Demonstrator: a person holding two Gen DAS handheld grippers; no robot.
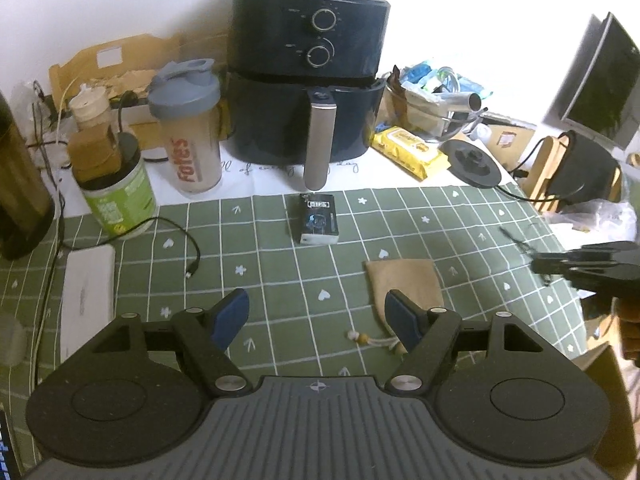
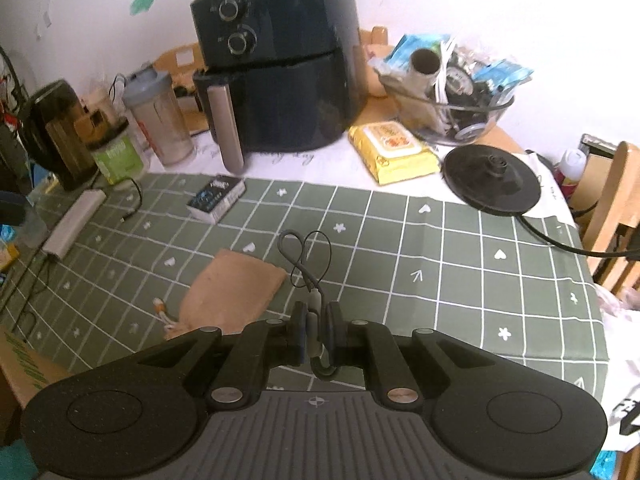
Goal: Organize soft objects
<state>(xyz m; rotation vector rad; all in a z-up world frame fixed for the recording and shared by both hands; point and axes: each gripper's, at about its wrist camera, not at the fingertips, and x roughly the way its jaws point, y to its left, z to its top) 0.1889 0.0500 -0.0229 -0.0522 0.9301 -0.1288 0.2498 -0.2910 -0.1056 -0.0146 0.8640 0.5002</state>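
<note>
Clamping a thin dark cable (image 2: 308, 264), the right gripper (image 2: 317, 326) holds its pads tight on the cable's pale connector end, and the loose loops stick up beyond the fingertips, clear of the green checked cloth (image 2: 460, 280). The tan pouch (image 2: 236, 292) lies flat on that cloth just left of this gripper, its drawstring (image 2: 162, 312) trailing off the near end.

From the left wrist view, the left gripper (image 1: 316, 320) stands wide apart with nothing between its blue pads (image 1: 230, 320). The pouch (image 1: 404, 284) lies beside the right-hand pad, partly behind it, with the beaded drawstring (image 1: 368, 340) on the cloth (image 1: 280, 280) between the fingers. The right gripper (image 1: 580, 264) shows at the far right edge, above the cloth.

Farther back sit a small dark box (image 1: 318, 220), an air fryer (image 1: 308, 80), a shaker bottle (image 1: 188, 128), a yellow wipes pack (image 1: 408, 152) and a white power bank (image 1: 88, 292).
</note>
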